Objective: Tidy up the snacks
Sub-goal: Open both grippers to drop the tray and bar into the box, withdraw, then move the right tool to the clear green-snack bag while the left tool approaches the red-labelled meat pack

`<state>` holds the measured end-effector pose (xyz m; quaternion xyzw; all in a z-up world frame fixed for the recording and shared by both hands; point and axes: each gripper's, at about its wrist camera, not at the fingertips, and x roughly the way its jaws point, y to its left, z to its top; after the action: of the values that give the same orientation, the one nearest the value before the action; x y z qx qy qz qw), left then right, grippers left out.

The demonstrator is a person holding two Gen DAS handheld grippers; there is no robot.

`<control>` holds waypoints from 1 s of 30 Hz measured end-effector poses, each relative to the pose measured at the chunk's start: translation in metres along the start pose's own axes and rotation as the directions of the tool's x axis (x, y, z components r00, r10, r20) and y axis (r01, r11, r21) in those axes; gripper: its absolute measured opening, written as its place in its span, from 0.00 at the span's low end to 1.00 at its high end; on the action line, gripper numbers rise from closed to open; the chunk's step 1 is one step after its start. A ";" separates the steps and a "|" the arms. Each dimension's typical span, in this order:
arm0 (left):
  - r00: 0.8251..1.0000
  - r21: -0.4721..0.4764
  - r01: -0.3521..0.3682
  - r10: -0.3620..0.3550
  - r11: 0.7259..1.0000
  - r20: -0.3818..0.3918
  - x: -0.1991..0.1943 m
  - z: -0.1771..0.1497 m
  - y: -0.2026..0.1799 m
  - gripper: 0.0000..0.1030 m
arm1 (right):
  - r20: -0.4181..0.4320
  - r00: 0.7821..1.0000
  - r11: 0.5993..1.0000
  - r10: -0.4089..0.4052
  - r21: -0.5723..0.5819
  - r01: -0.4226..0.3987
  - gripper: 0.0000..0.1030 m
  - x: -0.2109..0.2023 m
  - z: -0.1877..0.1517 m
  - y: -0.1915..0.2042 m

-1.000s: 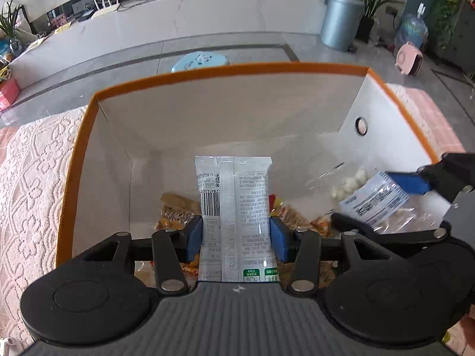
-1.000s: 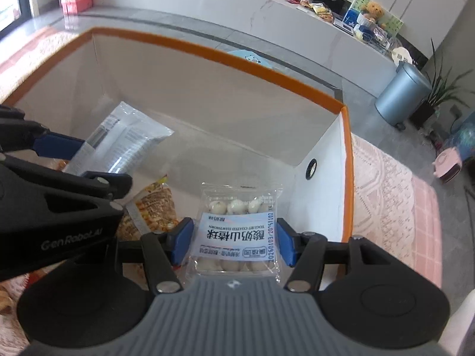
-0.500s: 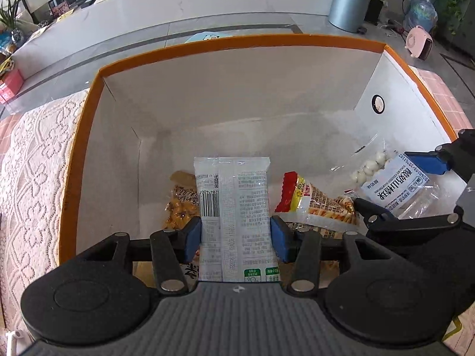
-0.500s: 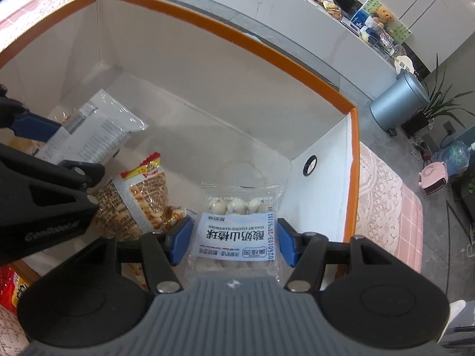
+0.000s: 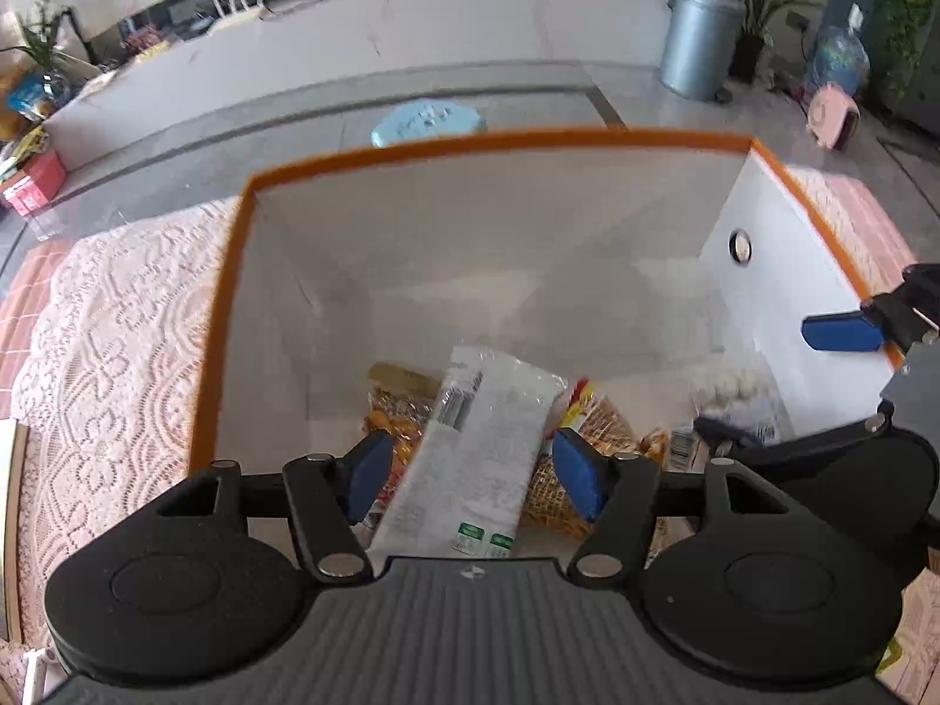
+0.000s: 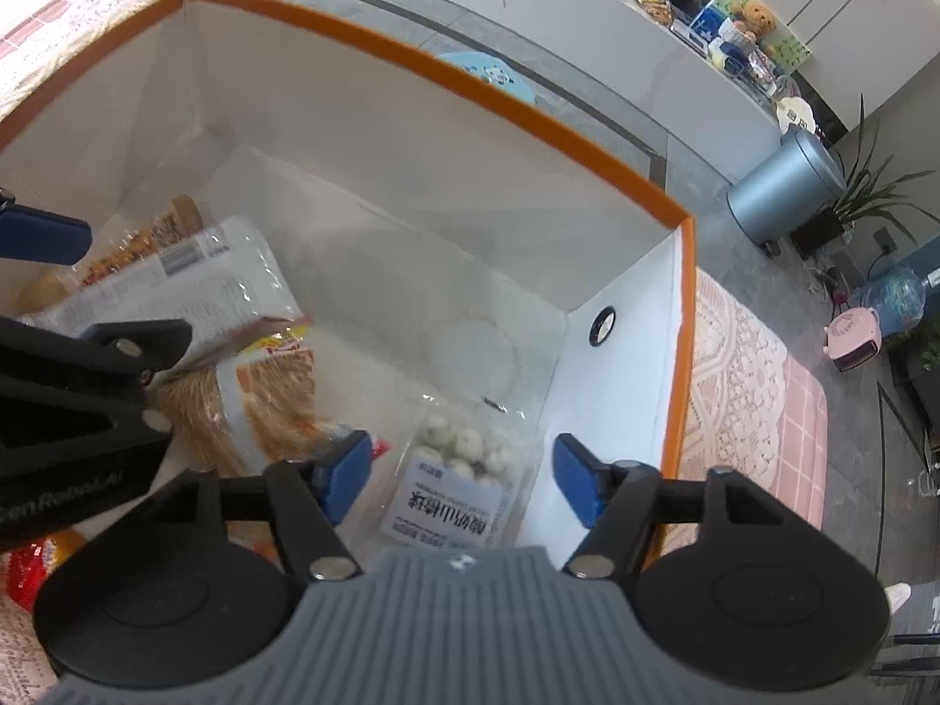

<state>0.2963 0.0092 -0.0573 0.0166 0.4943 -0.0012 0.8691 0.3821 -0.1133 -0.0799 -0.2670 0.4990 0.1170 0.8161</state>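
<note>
A: Start at the left hand-held gripper [image 5: 473, 473]. What's different from a second ago?

B: Back then its blue pads pinched the white snack packet [image 5: 479, 458] on both edges and held it upright. The jaws have just been opening, and now they stand wide, with a gap on each side of the packet. It sits tilted between them, loose, over the orange-netted snack bag [image 5: 593, 429] on the floor of the box.

A: And the right hand-held gripper [image 6: 464, 479]?

B: Same story. It had been clamped on the clear bag of yogurt-coated balls [image 6: 458, 482]; its jaws have just been opening too, and the pads no longer touch the bag. The bag lies slanted below and between them, near the right-hand wall of the box.

A: So both snacks are let go?

B: I'd say so. Both are inside the white box with the orange rim [image 5: 529, 138], which stands on a lace cloth [image 5: 106, 341] over the tabletop. The blur on the white packet suggests it may be slipping down at this instant.

A: What does that mean for the job?

B: By my reading, two more snacks are now in the box alongside the ones already there. The sensible next thing is to lift both hand-held grippers clear of the rim and look for whatever remains outside; I can't see any loose snacks on the cloth in these views.
</note>
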 end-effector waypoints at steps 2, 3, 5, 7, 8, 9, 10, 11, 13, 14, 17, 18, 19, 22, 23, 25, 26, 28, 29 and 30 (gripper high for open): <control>0.999 -0.019 0.011 -0.010 1.000 0.034 -0.010 -0.003 0.001 0.74 | 0.015 1.000 1.000 -0.011 -0.019 0.012 0.71 -0.008 0.001 0.002; 0.999 -0.028 0.017 -0.016 0.999 0.048 -0.015 -0.003 0.003 0.74 | 0.024 1.000 0.999 -0.020 -0.032 0.021 0.72 -0.013 0.000 0.004; 0.997 -0.044 0.020 -0.017 0.999 0.073 -0.026 -0.004 0.005 0.74 | 0.041 0.999 0.998 -0.032 -0.050 0.034 0.76 -0.022 0.000 0.008; 0.995 -0.057 0.020 -0.014 0.998 0.096 -0.035 -0.004 0.006 0.74 | 0.059 0.998 0.998 -0.034 -0.053 0.037 0.78 -0.032 -0.002 0.009; 0.994 -0.064 0.019 -0.012 0.998 0.106 -0.040 -0.005 0.006 0.74 | 0.066 0.997 0.998 -0.033 -0.052 0.037 0.79 -0.038 -0.003 0.009; 0.993 -0.072 0.018 -0.010 0.997 0.117 -0.045 -0.006 0.008 0.74 | 0.074 0.997 0.998 -0.033 -0.051 0.037 0.79 -0.043 -0.004 0.009; 0.992 -0.083 0.017 -0.007 0.996 0.128 -0.050 -0.007 0.009 0.75 | 0.082 0.996 0.998 -0.035 -0.052 0.039 0.80 -0.048 -0.005 0.008; 0.991 -0.092 0.018 -0.005 0.996 0.136 -0.053 -0.008 0.010 0.76 | 0.091 0.995 0.998 -0.037 -0.054 0.042 0.81 -0.053 -0.007 0.008; 0.989 -0.108 0.020 -0.004 0.994 0.147 -0.062 -0.009 0.012 0.78 | 0.107 0.993 0.997 -0.045 -0.057 0.052 0.85 -0.063 -0.010 0.008; 0.988 -0.111 0.019 -0.002 0.994 0.152 -0.067 -0.010 0.013 0.79 | 0.117 0.992 0.997 -0.049 -0.055 0.056 0.86 -0.069 -0.012 0.007; 0.984 -0.094 0.013 0.004 0.996 0.177 -0.083 -0.019 0.011 0.79 | 0.138 0.989 0.998 -0.046 -0.029 0.050 0.89 -0.086 -0.019 0.005; 0.982 -0.084 0.014 0.002 0.996 0.188 -0.090 -0.022 0.010 0.79 | 0.147 0.988 0.999 -0.039 -0.014 0.041 0.90 -0.092 -0.022 0.004; 0.979 -0.077 0.014 0.002 0.997 0.203 -0.097 -0.025 0.008 0.80 | 0.156 0.987 0.999 -0.032 0.000 0.033 0.90 -0.098 -0.026 0.004; 0.966 -0.067 0.004 0.014 0.998 0.257 -0.116 -0.036 0.006 0.81 | 0.196 0.980 0.998 -0.026 0.058 0.014 0.90 -0.117 -0.038 0.000; 0.961 -0.067 -0.002 0.020 0.998 0.276 -0.122 -0.040 0.005 0.82 | 0.223 0.975 0.997 -0.025 0.083 0.007 0.91 -0.124 -0.044 -0.002; 0.952 -0.067 -0.018 0.038 0.998 0.305 -0.132 -0.048 0.004 0.82 | 0.277 0.961 0.992 -0.015 0.123 -0.020 0.92 -0.138 -0.059 -0.003; 0.948 -0.065 -0.023 0.042 0.998 0.315 -0.137 -0.052 0.003 0.82 | 0.306 0.952 0.989 -0.011 0.146 -0.036 0.93 -0.145 -0.069 -0.002; 0.943 -0.060 -0.016 0.035 0.998 0.331 -0.146 -0.060 0.003 0.82 | 0.342 0.940 0.982 -0.002 0.178 -0.063 0.93 -0.155 -0.085 0.001; 0.942 -0.056 -0.008 0.027 0.998 0.336 -0.150 -0.064 0.003 0.82 | 0.359 0.933 0.979 -0.003 0.193 -0.071 0.94 -0.160 -0.093 0.002; 0.941 -0.046 0.004 0.012 0.999 0.339 -0.154 -0.069 0.003 0.82 | 0.383 0.924 0.974 -0.009 0.211 -0.078 0.94 -0.165 -0.105 0.005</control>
<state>0.1584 0.0120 0.0402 -0.0029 0.3371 0.0093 0.9414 0.2226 -0.1546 0.0260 -0.1372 0.3454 0.1246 0.9200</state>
